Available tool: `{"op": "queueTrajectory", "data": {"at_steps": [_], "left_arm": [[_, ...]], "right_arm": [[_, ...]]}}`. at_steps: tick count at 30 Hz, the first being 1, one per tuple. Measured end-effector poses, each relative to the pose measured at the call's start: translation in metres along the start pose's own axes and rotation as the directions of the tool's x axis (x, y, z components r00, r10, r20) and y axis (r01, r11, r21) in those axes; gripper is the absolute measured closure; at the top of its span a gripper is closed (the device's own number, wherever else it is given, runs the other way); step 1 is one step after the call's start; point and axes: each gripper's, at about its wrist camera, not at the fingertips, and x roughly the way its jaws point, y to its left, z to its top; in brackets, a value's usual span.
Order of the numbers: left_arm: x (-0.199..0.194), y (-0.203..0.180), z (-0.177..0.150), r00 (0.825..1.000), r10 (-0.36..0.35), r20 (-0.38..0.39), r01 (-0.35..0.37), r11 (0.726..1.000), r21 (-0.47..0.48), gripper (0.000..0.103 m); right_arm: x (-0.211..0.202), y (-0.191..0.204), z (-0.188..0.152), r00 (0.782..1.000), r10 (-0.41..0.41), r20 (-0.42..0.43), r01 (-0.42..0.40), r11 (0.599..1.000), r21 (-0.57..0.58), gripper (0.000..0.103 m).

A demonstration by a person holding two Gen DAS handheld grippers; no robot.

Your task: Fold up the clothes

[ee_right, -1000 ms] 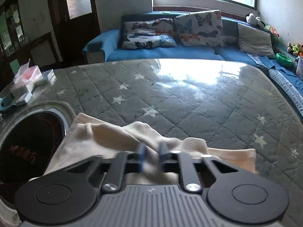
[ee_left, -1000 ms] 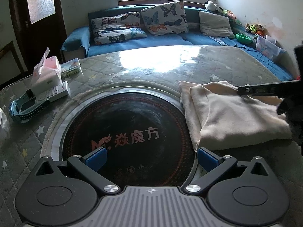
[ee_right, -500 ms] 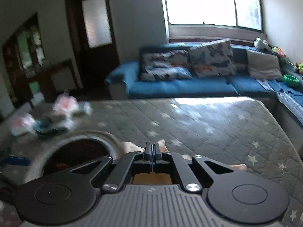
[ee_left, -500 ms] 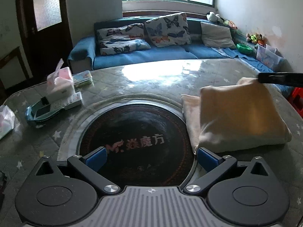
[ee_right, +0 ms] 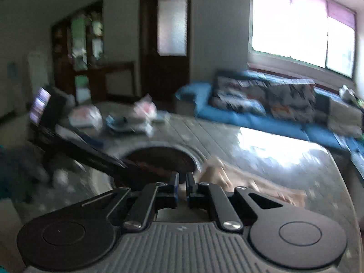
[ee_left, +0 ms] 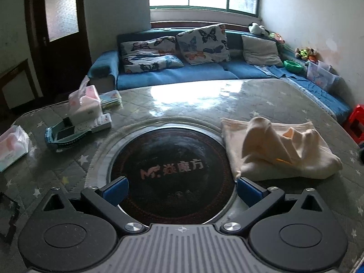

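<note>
**A:** What filled the left wrist view?

**B:** A quilted, star-printed table cover (ee_left: 204, 104) spanned it, with a round dark hotplate (ee_left: 170, 173) sunk in the middle. Behind stood a blue sofa (ee_left: 182, 75) with butterfly cushions. On the table's left lay a tissue box (ee_left: 85, 104) and a boat-shaped tray (ee_left: 66, 134).

**A:** And the garment?

**B:** The cream garment (ee_left: 279, 150) lay just beside the hotplate, on its right. Its lower layer was flat, but the top layer stood up in rumpled peaks, so the fold looked unfinished or disturbed; which of the two could not be told.

**A:** The claws?

**B:** The left gripper (ee_left: 182, 187) hovered over the hotplate with its blue-padded jaws wide apart, holding nothing. The right gripper (ee_right: 181, 187) had its jaws nearly together with a thin gap; the view was smeared by motion, and whether any cloth sat between them could not be told.

**A:** How would the fold be done well?

**B:** In his judgement, the peaked layer needed to be laid flat with its edges matched to the layer beneath. A pinch should take only the top layer near a corner, then be drawn low and slowly so the lower layer stayed put and off the hotplate.
</note>
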Motion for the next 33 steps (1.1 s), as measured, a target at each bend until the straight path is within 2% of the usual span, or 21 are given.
{"op": "queueTrajectory", "data": {"at_steps": [2,5,8,11,14,19,22,25,26,27,28,29,30,33], "left_arm": [[0.003,-0.007,0.003,1.000,-0.014,-0.003,0.014,1.000,0.008,0.000],[0.012,-0.019,0.012,0.999,-0.045,-0.012,0.045,0.999,0.009,0.000],[0.027,-0.033,0.025,0.997,-0.079,-0.020,0.079,0.997,0.007,0.000],[0.044,-0.046,0.041,0.996,-0.089,-0.020,0.089,0.996,0.009,0.000],[0.063,-0.056,0.059,0.995,-0.100,-0.023,0.100,0.995,0.000,0.000],[0.098,-0.072,0.085,0.996,-0.085,-0.028,0.085,0.996,-0.005,0.000],[0.121,-0.078,0.091,0.994,-0.080,-0.076,0.080,0.997,-0.007,0.000],[0.141,-0.081,0.088,0.987,-0.088,-0.135,0.088,0.996,0.000,0.004],[0.144,-0.082,0.084,0.984,-0.098,-0.149,0.099,0.995,0.003,0.013],[0.147,-0.083,0.081,0.981,-0.108,-0.164,0.110,0.994,0.007,0.028],[0.149,-0.083,0.077,0.977,-0.122,-0.178,0.125,0.992,0.009,0.037],[0.148,-0.083,0.073,0.971,-0.143,-0.190,0.148,0.989,0.010,0.062],[0.147,-0.082,0.070,0.966,-0.165,-0.200,0.170,0.985,0.007,0.081],[0.130,-0.075,0.064,0.967,-0.188,-0.173,0.190,0.982,-0.006,0.091]], "right_arm": [[0.015,-0.011,-0.009,0.998,-0.038,-0.044,0.039,0.999,0.024,0.091],[0.031,-0.032,-0.021,0.993,-0.079,-0.091,0.086,0.994,0.074,0.068],[0.044,-0.051,-0.029,0.986,-0.121,-0.115,0.134,0.985,0.106,0.067],[0.057,-0.070,-0.029,0.983,-0.141,-0.114,0.157,0.977,0.145,0.062],[0.074,-0.088,-0.027,0.984,-0.138,-0.110,0.155,0.975,0.161,0.056],[0.104,-0.106,-0.021,0.986,-0.126,-0.109,0.144,0.974,0.175,0.055],[0.132,-0.112,-0.018,0.983,-0.123,-0.137,0.145,0.975,0.166,0.055],[0.155,-0.118,-0.024,0.975,-0.109,-0.193,0.143,0.975,0.172,0.059],[0.158,-0.119,-0.026,0.972,-0.110,-0.209,0.147,0.974,0.172,0.068],[0.153,-0.119,-0.027,0.973,-0.106,-0.203,0.143,0.973,0.179,0.078],[0.148,-0.118,-0.029,0.975,-0.102,-0.197,0.140,0.972,0.187,0.083],[0.143,-0.117,-0.030,0.977,-0.099,-0.191,0.136,0.972,0.194,0.093],[0.138,-0.116,-0.032,0.978,-0.095,-0.185,0.132,0.971,0.201,0.097],[0.123,-0.113,-0.036,0.983,-0.084,-0.165,0.120,0.968,0.221,0.098]]}}
